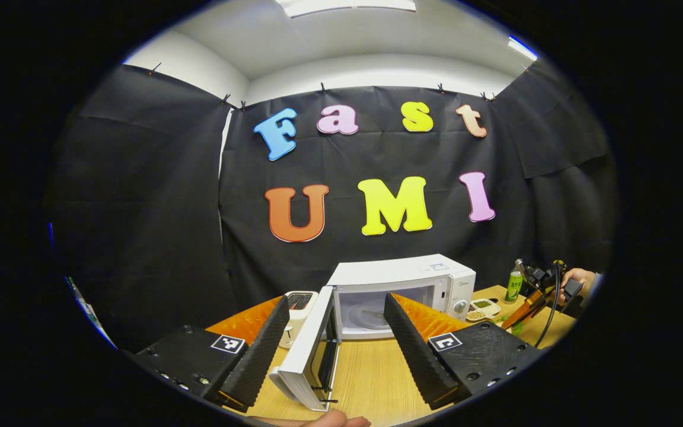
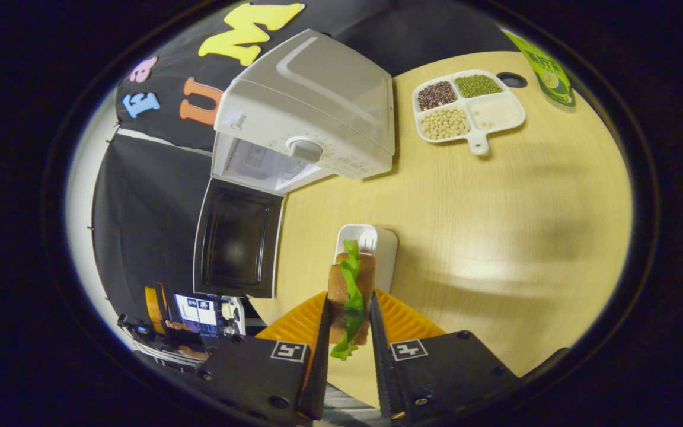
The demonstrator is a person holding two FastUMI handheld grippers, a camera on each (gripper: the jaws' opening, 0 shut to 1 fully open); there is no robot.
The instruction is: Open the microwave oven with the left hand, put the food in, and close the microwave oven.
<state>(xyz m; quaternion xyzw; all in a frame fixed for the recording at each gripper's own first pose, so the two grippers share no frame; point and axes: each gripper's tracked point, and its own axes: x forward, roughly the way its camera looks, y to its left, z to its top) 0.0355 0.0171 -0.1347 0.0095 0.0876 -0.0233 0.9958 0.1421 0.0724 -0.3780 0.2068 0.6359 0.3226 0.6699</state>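
Observation:
The white microwave (image 1: 404, 279) stands on the wooden table with its door (image 1: 312, 350) swung wide open, showing the cavity and turntable (image 1: 368, 314). My left gripper (image 1: 336, 302) is open in front of it, and the door's free edge lies between the two spread fingers. In the right gripper view the microwave (image 2: 312, 107) and its open door (image 2: 238, 243) are at the upper left. My right gripper (image 2: 348, 308) is shut on a sandwich (image 2: 350, 284) of brown bread and green lettuce, held above a small white holder (image 2: 377, 249). Farther off in the left gripper view, the right gripper (image 1: 528, 305) is held by a hand (image 1: 578, 277).
A white toaster (image 1: 299, 307) stands left of the microwave door. Right of the microwave are a divided white dish of grains (image 2: 466, 110) and a green bottle (image 2: 546, 71), the bottle (image 1: 514, 286) showing in the left gripper view as well. Bare tabletop (image 2: 513, 237) spreads right of the sandwich.

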